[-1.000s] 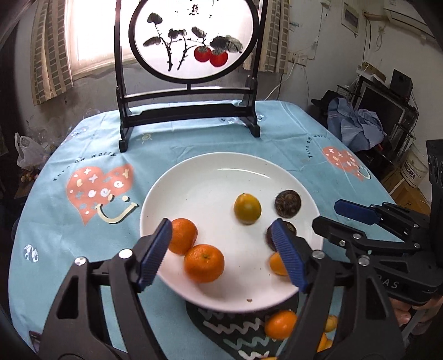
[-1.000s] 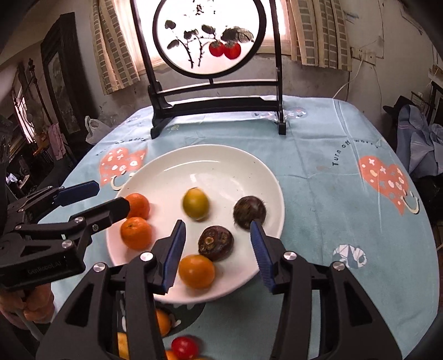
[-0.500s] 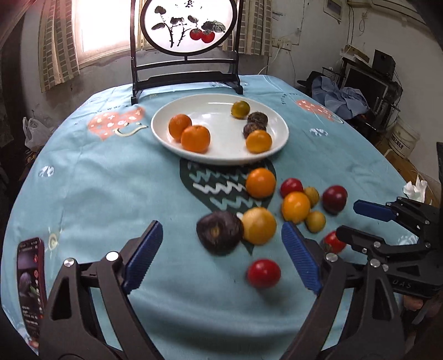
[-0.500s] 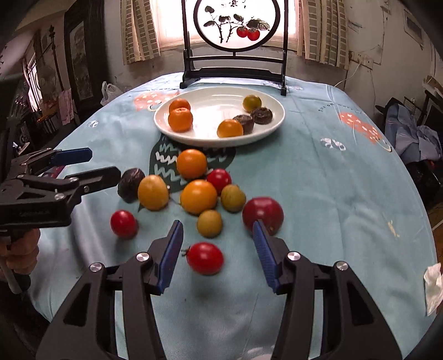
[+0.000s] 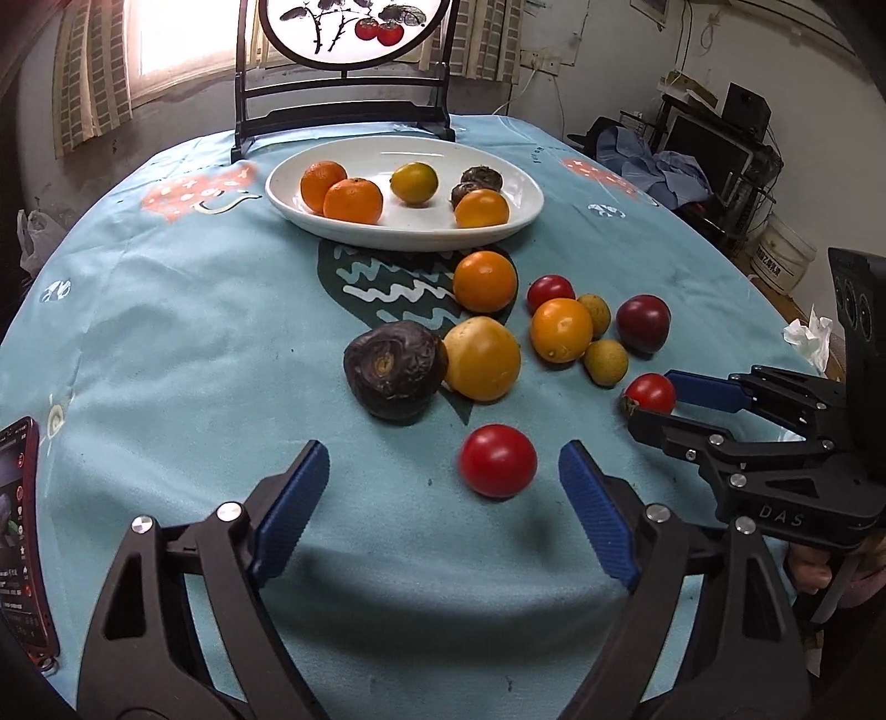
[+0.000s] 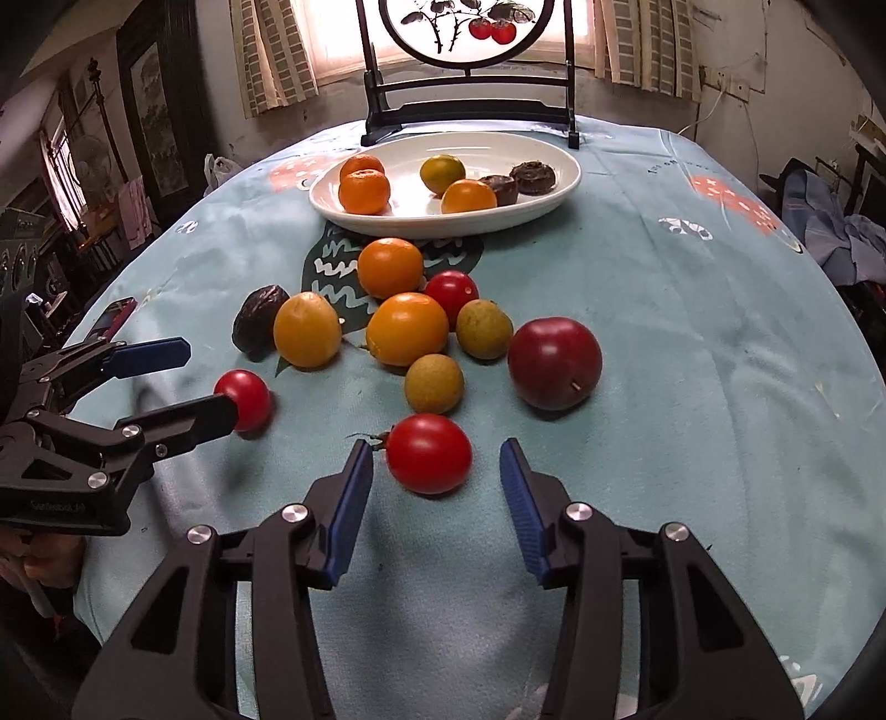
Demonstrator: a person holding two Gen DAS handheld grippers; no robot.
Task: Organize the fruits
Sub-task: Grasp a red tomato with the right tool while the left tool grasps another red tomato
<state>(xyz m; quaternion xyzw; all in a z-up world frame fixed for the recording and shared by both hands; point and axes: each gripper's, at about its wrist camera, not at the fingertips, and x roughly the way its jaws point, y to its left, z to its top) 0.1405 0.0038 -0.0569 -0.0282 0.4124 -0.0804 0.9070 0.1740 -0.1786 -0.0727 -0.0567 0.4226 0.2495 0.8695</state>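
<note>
The left gripper (image 5: 443, 487) is a matte black plastic frame with triangular cut-outs, round silver screws at its pivots and two ribbed blue rubber pads (image 5: 288, 509). The right gripper (image 6: 437, 487) has the same build; in the left view, at three o'clock, its body bears raised "DAS" lettering.

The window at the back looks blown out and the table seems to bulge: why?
Left view: the window glares white, so the table curves under the fisheye lens. Right view: same bright window, soft shadow beneath the fingers.
</note>
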